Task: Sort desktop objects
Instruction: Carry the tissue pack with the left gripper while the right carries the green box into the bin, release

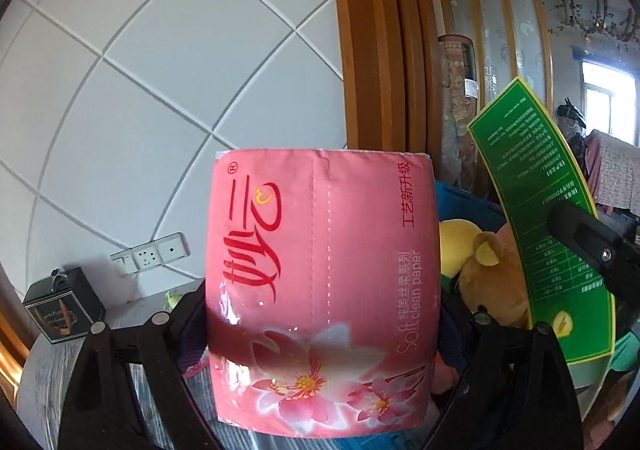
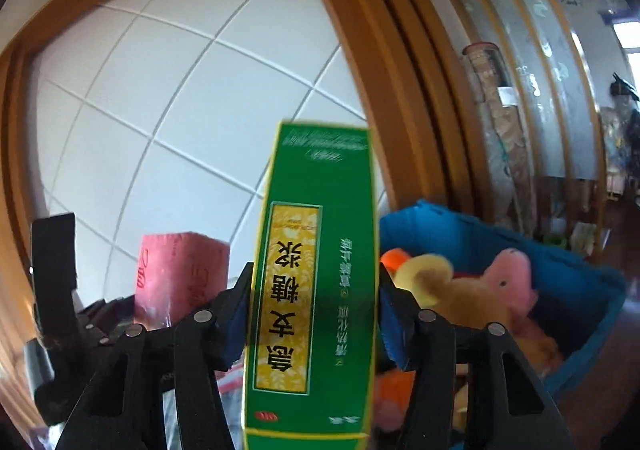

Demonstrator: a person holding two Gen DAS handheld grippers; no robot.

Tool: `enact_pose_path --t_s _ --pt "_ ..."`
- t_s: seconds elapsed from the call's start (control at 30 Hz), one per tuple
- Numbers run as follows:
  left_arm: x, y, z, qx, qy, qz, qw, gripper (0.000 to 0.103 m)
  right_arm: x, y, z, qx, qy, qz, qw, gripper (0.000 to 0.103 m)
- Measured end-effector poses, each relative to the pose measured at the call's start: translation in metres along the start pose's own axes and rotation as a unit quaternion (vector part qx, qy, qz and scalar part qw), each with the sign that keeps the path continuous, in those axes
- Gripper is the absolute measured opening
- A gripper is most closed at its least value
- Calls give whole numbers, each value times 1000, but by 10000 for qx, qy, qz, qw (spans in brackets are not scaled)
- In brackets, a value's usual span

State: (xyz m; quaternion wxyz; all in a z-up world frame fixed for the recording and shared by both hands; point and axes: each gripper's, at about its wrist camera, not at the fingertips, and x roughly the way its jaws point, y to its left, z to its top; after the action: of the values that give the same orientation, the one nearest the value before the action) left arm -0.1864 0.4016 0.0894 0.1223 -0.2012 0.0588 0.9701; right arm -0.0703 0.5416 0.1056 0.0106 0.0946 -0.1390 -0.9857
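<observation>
My left gripper (image 1: 320,314) is shut on a pink wrapped toilet paper roll (image 1: 320,282) and holds it upright, raised above the table. The roll also shows in the right wrist view (image 2: 180,274), at the left. My right gripper (image 2: 314,310) is shut on a tall green and yellow medicine box (image 2: 316,270), held upright. The box also shows in the left wrist view (image 1: 536,226), at the right, with the right gripper's black body on it. A blue bin (image 2: 520,250) of plush toys (image 2: 472,290) sits behind and right of the box.
A black gift box (image 1: 64,310) stands on the grey wood table (image 1: 44,378) at the left, below a wall socket (image 1: 150,254). A white tiled wall and a wooden frame (image 1: 372,49) rise behind. Plush toys (image 1: 488,270) show between roll and box.
</observation>
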Motion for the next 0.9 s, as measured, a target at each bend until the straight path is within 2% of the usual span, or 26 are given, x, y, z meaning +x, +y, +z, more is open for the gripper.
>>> enact_pose_path --t_s 0.13,0.37,0.57,0.6,0.73,0.9 --pt "12 -31 0 189 120 -405 9989 92 -3 -22 11 -282 -36 -757 9967 52" --pt "26 -58 -10 435 329 -574 9969 96 22 -54 -9 -116 328 -755 9965 52" --pt "21 -62 -15 620 259 -430 9968 97 35 -59 -22 5 474 -649 9968 55" --pt "20 -60 -15 593 268 -432 9969 97 35 -59 -23 13 480 -602 9970 60" --pt "17 -51 -18 488 277 -420 9975 97 34 -58 -22 45 461 -523 9976 98" --pt "12 -44 -21 355 292 -453 9979 97 25 -51 -18 -55 341 -467 9983 103"
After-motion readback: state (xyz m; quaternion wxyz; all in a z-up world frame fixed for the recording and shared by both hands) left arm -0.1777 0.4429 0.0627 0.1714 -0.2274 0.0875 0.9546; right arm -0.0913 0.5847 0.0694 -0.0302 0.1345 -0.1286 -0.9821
